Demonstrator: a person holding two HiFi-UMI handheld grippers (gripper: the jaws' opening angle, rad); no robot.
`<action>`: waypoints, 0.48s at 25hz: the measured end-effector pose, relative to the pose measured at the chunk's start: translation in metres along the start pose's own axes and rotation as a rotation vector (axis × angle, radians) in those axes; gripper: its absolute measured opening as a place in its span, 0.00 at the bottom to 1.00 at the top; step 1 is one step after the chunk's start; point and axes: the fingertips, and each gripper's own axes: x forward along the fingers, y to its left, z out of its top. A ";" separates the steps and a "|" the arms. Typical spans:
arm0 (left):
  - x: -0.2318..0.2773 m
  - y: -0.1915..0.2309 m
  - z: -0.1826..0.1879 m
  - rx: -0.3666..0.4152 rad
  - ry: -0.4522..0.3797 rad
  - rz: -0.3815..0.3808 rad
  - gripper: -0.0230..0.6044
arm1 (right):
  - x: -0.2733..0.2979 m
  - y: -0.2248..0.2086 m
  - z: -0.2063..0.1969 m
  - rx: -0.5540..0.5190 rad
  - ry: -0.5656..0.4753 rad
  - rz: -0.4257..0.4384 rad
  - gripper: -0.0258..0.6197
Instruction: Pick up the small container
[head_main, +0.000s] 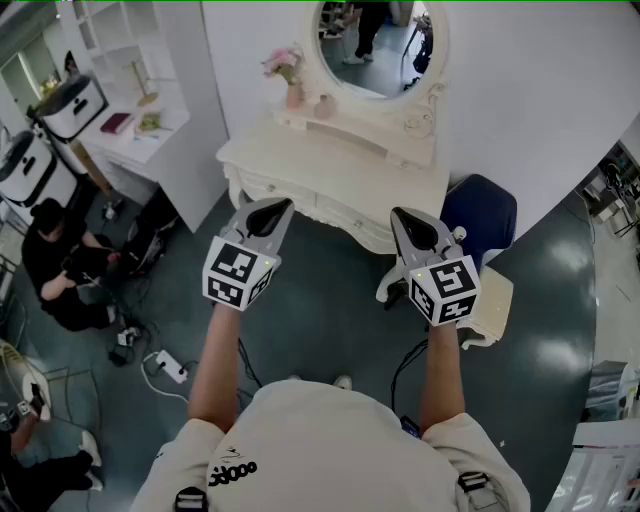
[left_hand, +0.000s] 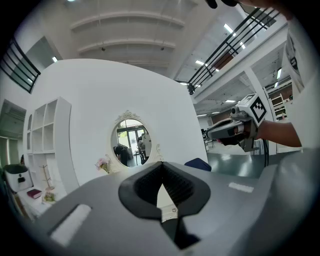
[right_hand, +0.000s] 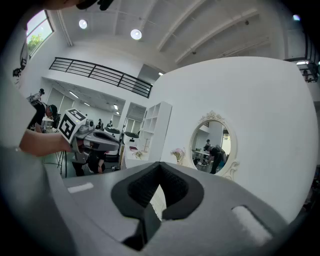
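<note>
A small pink container (head_main: 325, 106) stands on the white dressing table (head_main: 340, 172), just right of a vase of pink flowers (head_main: 286, 74) and below the oval mirror (head_main: 375, 40). Both grippers are held up in the air in front of the table, well short of the container. My left gripper (head_main: 277, 208) has its jaws together with nothing between them; its own view shows the tips meeting (left_hand: 161, 166). My right gripper (head_main: 404, 216) is likewise shut and empty (right_hand: 160, 165). Each gripper view shows the other gripper off to the side.
A blue-cushioned white chair (head_main: 482, 218) stands at the table's right end, under my right gripper. A person (head_main: 55, 272) sits on the floor at left beside cables and a power strip (head_main: 166, 367). White shelving (head_main: 130, 90) fills the back left.
</note>
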 end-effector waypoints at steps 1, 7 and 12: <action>0.000 0.001 -0.001 -0.001 0.001 -0.003 0.07 | 0.001 0.001 0.000 0.003 -0.001 -0.002 0.04; 0.000 0.016 -0.011 -0.007 0.006 -0.016 0.07 | 0.013 0.003 0.003 0.037 -0.024 -0.013 0.04; -0.007 0.032 -0.027 -0.006 0.020 -0.038 0.07 | 0.026 0.015 -0.002 0.042 -0.006 -0.040 0.04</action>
